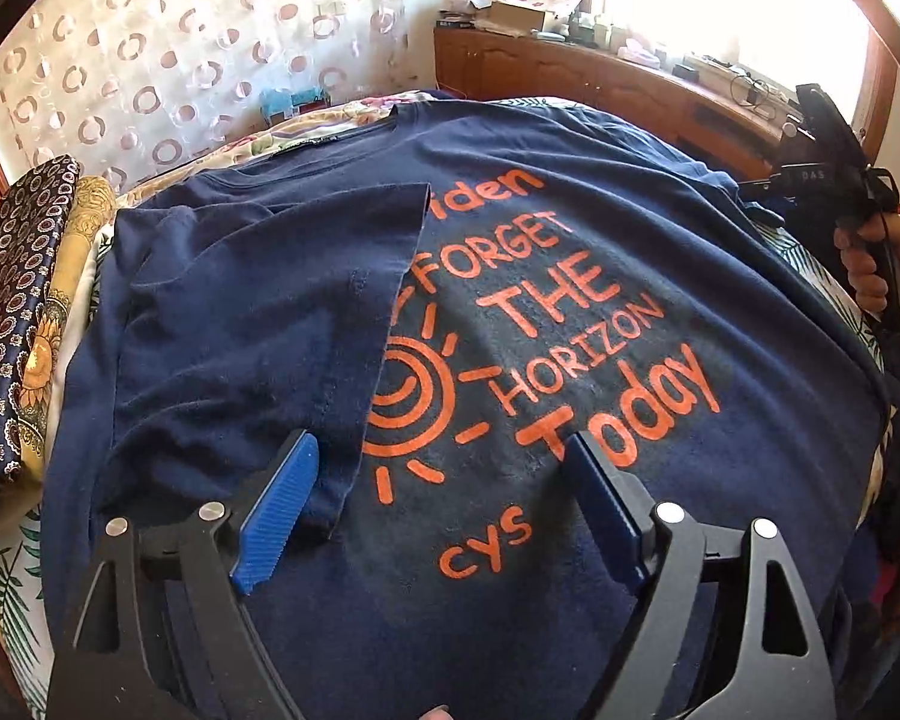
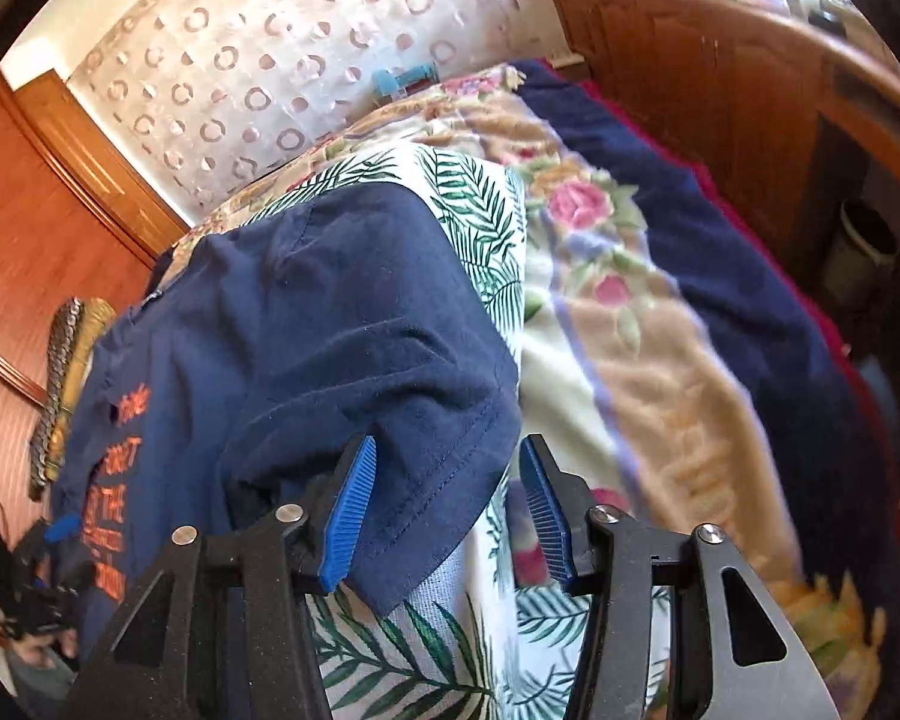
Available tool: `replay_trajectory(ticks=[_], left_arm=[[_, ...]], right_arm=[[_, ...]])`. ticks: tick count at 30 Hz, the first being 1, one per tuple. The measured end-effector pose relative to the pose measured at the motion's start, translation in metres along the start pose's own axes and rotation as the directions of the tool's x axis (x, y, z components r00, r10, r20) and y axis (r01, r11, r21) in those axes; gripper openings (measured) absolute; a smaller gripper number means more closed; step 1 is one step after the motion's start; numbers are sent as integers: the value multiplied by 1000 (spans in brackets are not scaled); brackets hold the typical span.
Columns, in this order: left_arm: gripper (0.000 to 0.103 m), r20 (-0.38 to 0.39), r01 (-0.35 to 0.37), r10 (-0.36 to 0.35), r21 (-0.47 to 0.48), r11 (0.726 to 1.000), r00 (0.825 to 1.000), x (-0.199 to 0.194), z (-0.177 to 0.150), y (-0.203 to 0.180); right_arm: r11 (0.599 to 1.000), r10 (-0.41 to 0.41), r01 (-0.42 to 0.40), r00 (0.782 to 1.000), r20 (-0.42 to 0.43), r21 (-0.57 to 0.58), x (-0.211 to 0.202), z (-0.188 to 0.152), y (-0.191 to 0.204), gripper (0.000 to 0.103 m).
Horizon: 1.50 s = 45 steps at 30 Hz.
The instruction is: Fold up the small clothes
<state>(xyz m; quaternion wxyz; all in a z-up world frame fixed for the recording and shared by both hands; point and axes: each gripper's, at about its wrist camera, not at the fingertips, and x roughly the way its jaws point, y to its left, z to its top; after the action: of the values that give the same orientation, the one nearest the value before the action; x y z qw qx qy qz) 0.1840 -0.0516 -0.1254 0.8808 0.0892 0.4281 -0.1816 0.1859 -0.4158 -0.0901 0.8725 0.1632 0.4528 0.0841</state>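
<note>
T-shirt [image 1: 570,312] flat, L sleeve folded in; left claw [image 1: 444,504] released above; right claw [image 2: 444,510] unclenched astride sleeve hem.

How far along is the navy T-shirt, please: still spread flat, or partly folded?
Partly folded. One side of the navy T-shirt lies folded over its front, covering part of the orange print; the other sleeve is still spread out.

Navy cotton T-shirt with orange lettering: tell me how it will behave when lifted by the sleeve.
The navy cotton T-shirt is probably floppy: its folded sleeve lies limp and creased. It is likely light, and should drape and drag rather than slide freely across the leaf-print bedspread.
</note>
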Motion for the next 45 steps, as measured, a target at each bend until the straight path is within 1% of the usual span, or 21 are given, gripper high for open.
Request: replay_trajectory(ticks=[2, 3, 4, 8, 10, 16, 19, 21, 22, 24, 25, 27, 28, 29, 30, 32, 34, 39, 40, 42, 45], left_arm=[[85, 0, 1, -1, 0, 1000, 1000, 0, 0, 0], [85, 0, 1, -1, -1, 1000, 1000, 1, 0, 1], [85, 0, 0, 0, 0, 1000, 1000, 0, 0, 1], [85, 0, 0, 0, 0, 1000, 1000, 0, 0, 1], [85, 0, 1, -1, 0, 1000, 1000, 0, 0, 1], [85, 0, 0, 0, 0, 1000, 1000, 0, 0, 1], [85, 0, 2, -2, -2, 1000, 1000, 1, 0, 0], [85, 0, 0, 0, 0, 1000, 1000, 1, 0, 0], [85, 0, 1, -1, -1, 1000, 1000, 1, 0, 1], [85, 0, 3, -3, -3, 1000, 1000, 1, 0, 2], [85, 0, 3, -3, -3, 1000, 1000, 1, 0, 3], [85, 1, 3, -3, -3, 1000, 1000, 1, 0, 3], [85, 1, 0, 0, -2, 1000, 1000, 1, 0, 2], [85, 2, -4, 4, -1, 1000, 1000, 1, 0, 1], [85, 3, -7, 7, 1, 1000, 1000, 1, 0, 0], [85, 13, -11, 11, -2, 1000, 1000, -3, -1, 0], [85, 50, -4, 5, -16, 1000, 999, -14, -4, 3], [85, 135, 3, 5, -59, 998, 991, -44, -4, 10], [85, 151, -2, 12, -67, 998, 988, -50, -4, 12], [85, 174, -9, 22, -73, 997, 985, -61, -3, 14], [85, 193, -12, 27, -77, 997, 981, -71, -1, 18]], right_arm=[[999, 32, -32, 999, -10, 9, -2, 1, -3, 38], [999, 42, -42, 999, -13, 13, -3, 2, -4, 35], [999, 54, -54, 998, -15, 10, -5, 3, -4, 24], [999, -17, 18, 1000, 15, -49, -14, 0, 2, 7], [997, -31, 34, 998, 45, -64, -20, -3, 7, 5], [987, -44, 74, 978, 205, -143, -53, 2, 36, 5], [968, -29, 90, 967, 253, -232, -63, 5, 67, 5], [944, -1, 90, 963, 271, -317, -66, 6, 100, 5], [931, 24, 77, 963, 268, -358, -65, 5, 116, 5], [907, 121, -18, 968, 218, -421, -63, -2, 145, 5], [896, 146, -42, 968, 203, -442, -61, -6, 157, 5], [883, 161, -63, 971, 175, -465, -57, -13, 174, 14], [881, 170, -79, 973, 157, -467, -54, -16, 178, 27], [882, 169, -79, 974, 154, -465, -52, -19, 178, 40], [884, 155, -64, 974, 163, -462, -51, -19, 174, 43], [894, 100, -10, 979, 178, -447, -46, -19, 163, 43], [911, 52, 24, 984, 170, -413, -42, -17, 145, 43], [937, -41, 72, 994, 99, -341, -1, -8, 132, 43], [944, -52, 74, 996, 77, -322, 10, -8, 129, 43], [961, -35, 45, 999, 42, -274, 26, -3, 124, 43], [968, -35, 41, 999, 27, -246, 42, 1, 124, 43]])
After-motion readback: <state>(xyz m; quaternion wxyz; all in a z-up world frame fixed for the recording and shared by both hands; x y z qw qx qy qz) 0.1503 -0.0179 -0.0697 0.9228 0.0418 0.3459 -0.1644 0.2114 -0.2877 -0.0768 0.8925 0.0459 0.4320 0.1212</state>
